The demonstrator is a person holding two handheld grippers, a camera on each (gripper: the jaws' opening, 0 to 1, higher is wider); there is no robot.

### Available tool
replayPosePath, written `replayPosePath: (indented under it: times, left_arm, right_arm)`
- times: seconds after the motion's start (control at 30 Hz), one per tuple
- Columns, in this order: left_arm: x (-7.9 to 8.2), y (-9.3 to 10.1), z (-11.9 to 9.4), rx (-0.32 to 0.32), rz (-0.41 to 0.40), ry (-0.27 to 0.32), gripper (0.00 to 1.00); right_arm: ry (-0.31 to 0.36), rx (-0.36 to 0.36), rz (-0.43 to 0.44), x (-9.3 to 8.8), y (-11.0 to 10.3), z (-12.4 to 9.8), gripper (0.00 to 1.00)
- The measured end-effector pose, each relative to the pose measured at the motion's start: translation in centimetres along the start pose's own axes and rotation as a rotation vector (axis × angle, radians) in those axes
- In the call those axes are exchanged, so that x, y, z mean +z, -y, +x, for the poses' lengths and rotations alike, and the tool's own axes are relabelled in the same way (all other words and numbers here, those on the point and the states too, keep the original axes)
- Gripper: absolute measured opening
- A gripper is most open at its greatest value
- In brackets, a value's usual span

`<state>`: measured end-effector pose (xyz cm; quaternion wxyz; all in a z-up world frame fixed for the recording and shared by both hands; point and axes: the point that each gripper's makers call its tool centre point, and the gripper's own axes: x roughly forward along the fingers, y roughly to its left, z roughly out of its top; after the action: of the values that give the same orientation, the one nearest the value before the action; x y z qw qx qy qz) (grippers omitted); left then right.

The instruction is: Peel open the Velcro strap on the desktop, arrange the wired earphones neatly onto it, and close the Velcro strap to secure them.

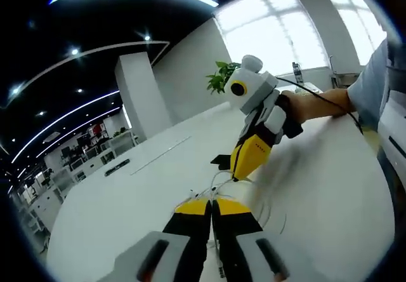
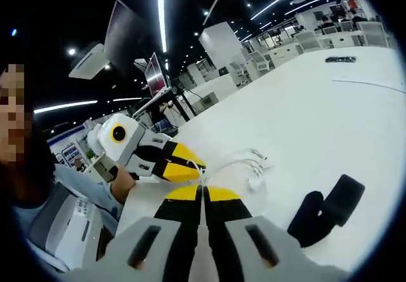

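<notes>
Item 1, left claw [image 1: 211, 201]: yellow-tipped black jaws pressed together, no gap betw. them. Thin white cable runs at the tips and down alongside the jaws; whether it is pinched betw. them, cannot tell. Also seen in right gripper view [image 2: 202, 167], entering from the left, yellow tips together, held by a hand [image 2: 120, 187].

Item 2, right claw [image 2: 203, 192]: jaws closed, tips touching, white cable just at the tip line; actual grip not confirmable. In left gripper view it comes in from the right [image 1: 236, 175], tips down at the counter surface, motion-blurred, held by a hand [image 1: 311, 104].

Item 3, wired earphones [image 2: 250, 167]: white, loose loops and plug/earbud ends lying on counter just beyond both claw tips, toward its middle. In left gripper view [image 1: 216, 183] cable loops lie betw. the two claws.

Item 4, Velcro strap [image 2: 327, 209]: black, lying on counter beside the right claw, apart from the earphones, not touching them; one end folded/raised. Dark bit by the right claw in left gripper view [image 1: 221, 161], prob. same strap.

Item 5, counter [image 2: 330, 117]: white, large. Small dark flat object [image 2: 340, 59] near its far edge.

Item 6, background: potted plant [image 1: 222, 75] past far end of counter by bright windows.
</notes>
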<state>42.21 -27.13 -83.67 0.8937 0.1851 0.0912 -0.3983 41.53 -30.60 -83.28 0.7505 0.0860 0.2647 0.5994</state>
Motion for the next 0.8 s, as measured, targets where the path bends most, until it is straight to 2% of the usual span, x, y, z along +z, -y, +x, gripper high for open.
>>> replayPosePath:
  times: [0.3,0.5,0.67,0.8]
  left_arm:
    - [0.1,-0.5,-0.3,0.055,0.015,0.021,0.06]
    - [0.1,-1.0,-0.9,0.068,-0.025,0.040,0.06]
    - [0.2,-1.2,-1.1,0.073,-0.033,0.050,0.06]
    - [0.1,-1.2,-1.2,0.075,-0.022,0.047,0.06]
  right_arm:
    - [0.045,-0.027,-0.042,0.9,0.4,-0.7,0.06]
    - [0.085,-0.082,-0.060,1.9,1.7,-1.3,0.06]
    - [0.069,-0.161,-0.117,2.0,3.6,-1.2,0.06]
    - [0.020,-0.213,-0.208,1.8,4.6,-0.7,0.07]
